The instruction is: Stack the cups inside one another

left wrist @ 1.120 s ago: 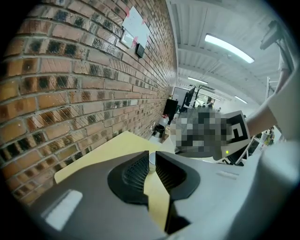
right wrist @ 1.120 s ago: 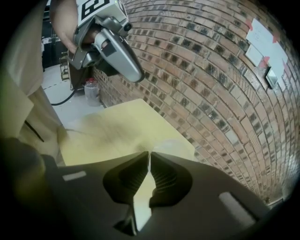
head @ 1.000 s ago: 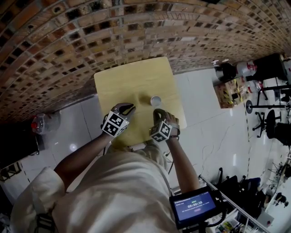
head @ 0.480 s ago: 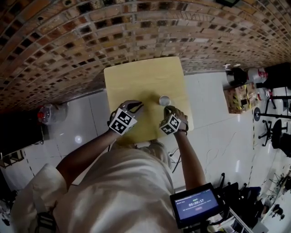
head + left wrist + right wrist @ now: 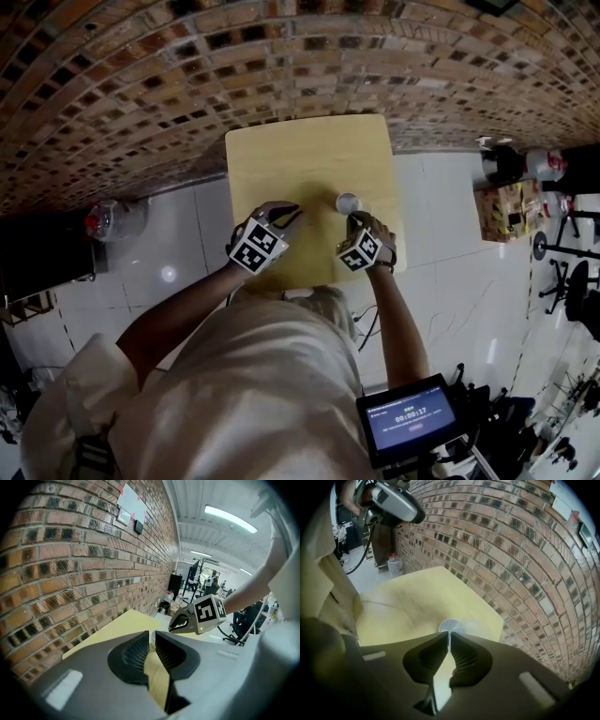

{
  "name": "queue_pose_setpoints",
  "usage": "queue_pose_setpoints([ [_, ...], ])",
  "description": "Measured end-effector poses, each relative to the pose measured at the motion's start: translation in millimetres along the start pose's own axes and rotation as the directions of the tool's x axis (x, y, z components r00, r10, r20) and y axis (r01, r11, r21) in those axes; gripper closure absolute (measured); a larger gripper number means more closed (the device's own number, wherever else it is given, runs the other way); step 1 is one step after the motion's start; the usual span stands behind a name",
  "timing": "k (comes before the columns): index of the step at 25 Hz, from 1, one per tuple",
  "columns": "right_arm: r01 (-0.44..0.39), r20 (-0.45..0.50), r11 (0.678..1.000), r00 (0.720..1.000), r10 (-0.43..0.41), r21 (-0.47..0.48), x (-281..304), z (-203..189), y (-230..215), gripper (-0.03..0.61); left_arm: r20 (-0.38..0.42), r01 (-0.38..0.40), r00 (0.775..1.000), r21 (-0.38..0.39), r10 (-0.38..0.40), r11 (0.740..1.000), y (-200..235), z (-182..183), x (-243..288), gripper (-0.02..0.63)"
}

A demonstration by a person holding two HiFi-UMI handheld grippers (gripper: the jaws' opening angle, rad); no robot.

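A small clear plastic cup (image 5: 349,202) is over the right half of the yellow table (image 5: 300,155). My right gripper (image 5: 357,221) comes at it from the near side. In the right gripper view the jaws are closed to a thin slit, and the cup's near rim (image 5: 451,626) is pinched at the right gripper (image 5: 449,637) tips. My left gripper (image 5: 289,214) hovers over the table's left half, apart from the cup. Its jaws in the left gripper view (image 5: 152,641) are nearly together with nothing between them. Through the slit the cup (image 5: 152,638) shows beside the right gripper (image 5: 177,625).
A brick wall (image 5: 281,56) runs along the table's far edge. White floor tiles (image 5: 450,244) surround the table. A plastic bottle (image 5: 111,220) lies on the floor at left. Boxes and chairs (image 5: 511,202) stand at right. A tablet (image 5: 409,417) is mounted near my body.
My right gripper has come down and closer in over the cup, still closed. The left gripper has held its place. The head view has shifted, so the table sits further right.
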State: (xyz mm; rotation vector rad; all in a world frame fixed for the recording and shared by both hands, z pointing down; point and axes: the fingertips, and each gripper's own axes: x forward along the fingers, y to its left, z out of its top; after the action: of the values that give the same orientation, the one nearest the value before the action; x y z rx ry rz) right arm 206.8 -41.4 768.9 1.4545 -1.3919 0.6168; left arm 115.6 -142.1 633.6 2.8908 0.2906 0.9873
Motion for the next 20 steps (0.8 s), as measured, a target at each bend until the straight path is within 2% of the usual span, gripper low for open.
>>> queue_pose_setpoints([
  [11, -0.019, 0.023, 0.998, 1.0, 0.021, -0.058, 2.9, 1.1, -1.1, 0.558, 0.004, -0.012, 1.0, -0.012, 0.012, 1.0, -5.1, 3.9, 7.7, 0.551],
  [20, -0.083, 0.01, 0.992, 0.996, 0.084, -0.09, 20.3, 4.5, 8.8, 0.558, 0.007, -0.03, 1.0, -0.041, 0.03, 0.999, -3.8, 6.7, 3.7, 0.551],
])
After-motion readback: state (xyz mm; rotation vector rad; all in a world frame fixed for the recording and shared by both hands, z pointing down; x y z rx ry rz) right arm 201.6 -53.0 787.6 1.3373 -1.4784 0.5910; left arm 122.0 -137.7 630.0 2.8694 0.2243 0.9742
